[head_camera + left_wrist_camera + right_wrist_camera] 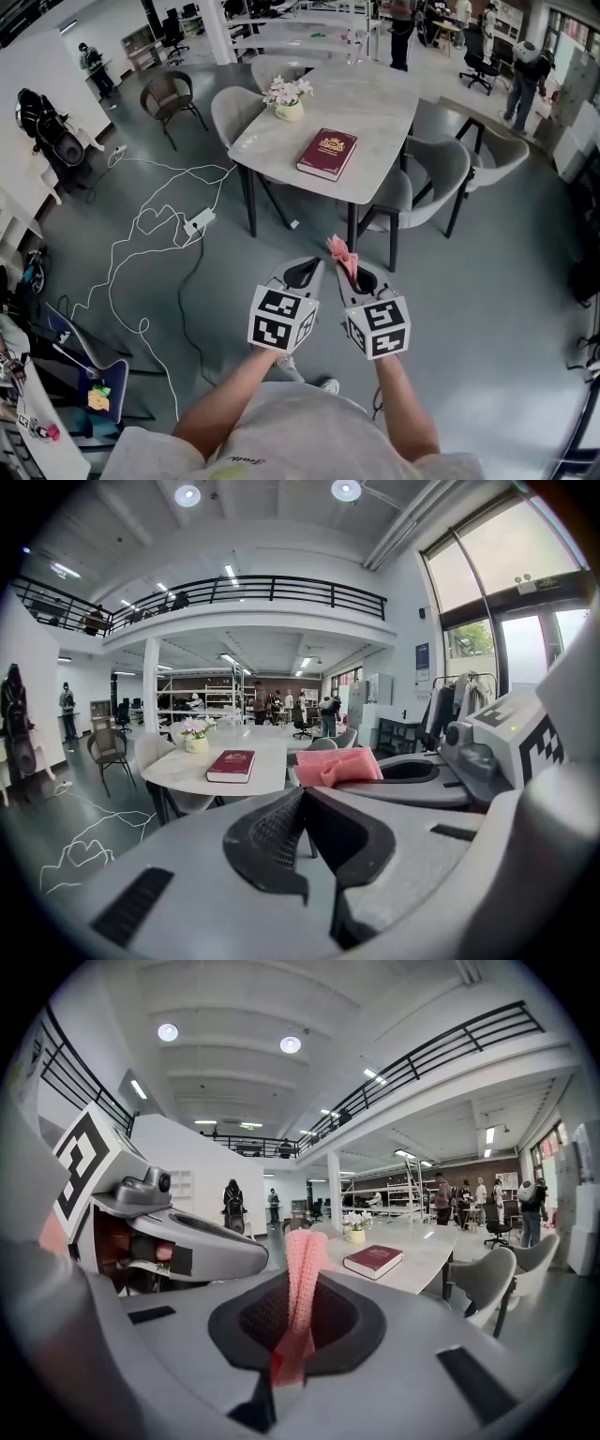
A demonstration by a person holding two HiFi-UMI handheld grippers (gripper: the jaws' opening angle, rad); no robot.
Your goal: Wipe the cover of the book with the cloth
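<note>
Pink cloth (302, 1274) is pinched by the fingers (361, 1330) of the right gripper (356, 277) — those of the left gripper (303, 273) press together, empty. A maroon book (326, 154) lies on the table (375, 108).

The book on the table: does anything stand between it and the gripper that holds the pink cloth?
Nothing visible does. Only open floor separates the right gripper, shut on the cloth, from the book.

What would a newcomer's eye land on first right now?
The pink cloth pinched upright in the right gripper, low in the head view. Beyond it, the dark red book lies closed on the pale table, with a flower pot near it. The left gripper is shut and empty.
</note>
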